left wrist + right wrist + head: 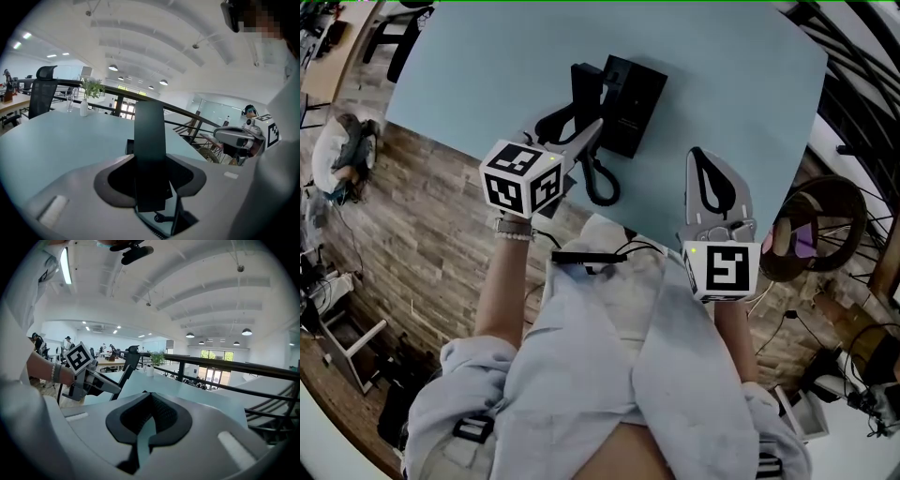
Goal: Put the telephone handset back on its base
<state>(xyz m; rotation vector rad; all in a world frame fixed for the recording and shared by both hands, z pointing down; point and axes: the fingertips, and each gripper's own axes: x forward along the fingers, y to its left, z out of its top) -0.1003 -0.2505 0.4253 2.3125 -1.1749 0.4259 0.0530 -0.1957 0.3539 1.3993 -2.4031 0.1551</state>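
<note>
A black telephone base [634, 101] lies on the light blue table [487, 75]. My left gripper [592, 131] is shut on the black handset [584, 96], which it holds just left of the base, raised off the table. In the left gripper view the handset [149, 150] stands upright between the jaws, and a corner of the base [129, 146] shows behind it. The phone cord [600, 180] loops down from the handset towards the table's near edge. My right gripper [699, 155] hovers over the table to the right of the base, shut on nothing.
The table's near edge runs diagonally below both grippers, with wooden floor beyond. A round wicker basket [825, 225] stands on the floor at the right, beside a dark railing [853, 66]. A vase with a plant [84, 104] sits at the table's far side.
</note>
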